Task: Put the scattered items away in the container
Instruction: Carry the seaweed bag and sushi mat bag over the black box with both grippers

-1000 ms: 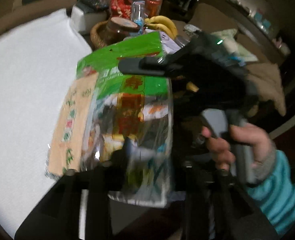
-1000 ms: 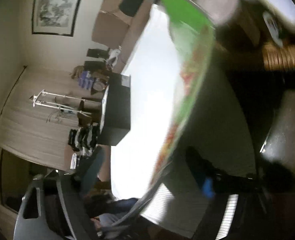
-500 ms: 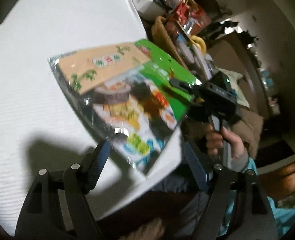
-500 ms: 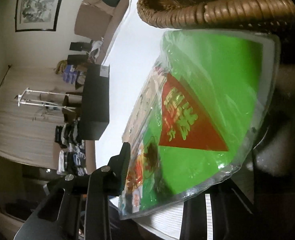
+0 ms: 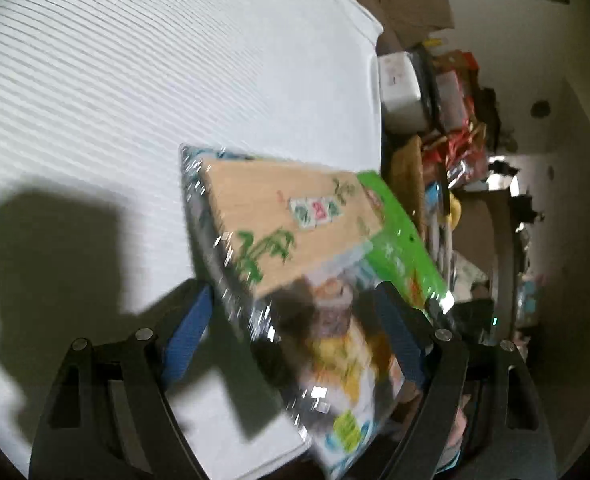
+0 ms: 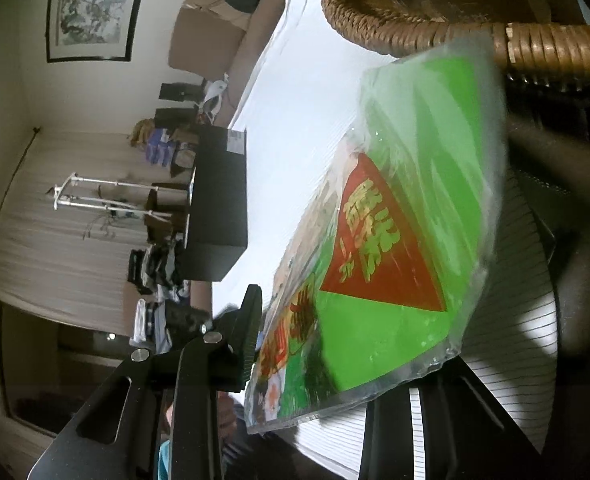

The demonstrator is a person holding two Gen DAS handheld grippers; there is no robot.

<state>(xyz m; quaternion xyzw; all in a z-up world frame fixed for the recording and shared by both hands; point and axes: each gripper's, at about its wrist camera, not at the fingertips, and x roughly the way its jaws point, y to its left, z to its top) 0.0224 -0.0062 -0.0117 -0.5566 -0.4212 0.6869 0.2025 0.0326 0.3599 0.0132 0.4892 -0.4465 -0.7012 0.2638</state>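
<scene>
The right tongs [image 6: 319,364] clamp the glossy green-and-tan plastic snack packet [image 6: 395,264] – it hangs tilted over the white ribbed table [image 5: 175,80], between the left tongs' [image 5: 295,340] wide-spread fingers, beside the woven wicker basket [image 6: 455,32].

White ribbed tabletop [image 5: 143,80] carries a black box [image 6: 219,204]; wicker basket [image 6: 415,28] sits at its edge, right side.
</scene>
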